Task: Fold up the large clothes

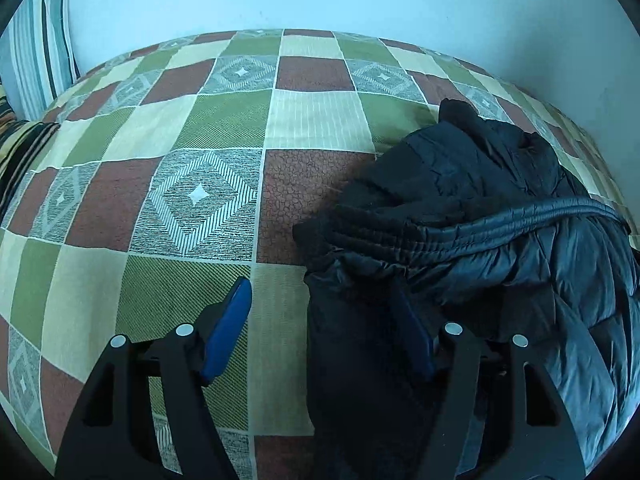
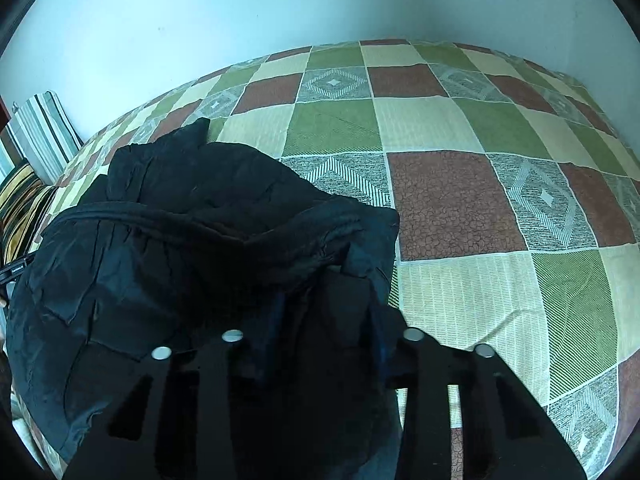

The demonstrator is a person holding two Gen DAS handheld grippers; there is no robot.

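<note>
While the black puffer jacket [image 1: 500, 216] lies bunched on the checked bed [image 1: 192, 184], left tongs [image 1: 324, 300] gape wide apart. Right tongs [image 2: 324, 316] spread too, jacket fabric between them.

You have one dark puffer jacket [image 1: 480, 208], one checked bed cover [image 1: 200, 160], one striped pillow [image 1: 38, 44], one striped cushion [image 1: 20, 148] beside it, and two hand-held grippers: left hand-held gripper [image 1: 324, 300], right hand-held gripper [image 2: 326, 312].
</note>
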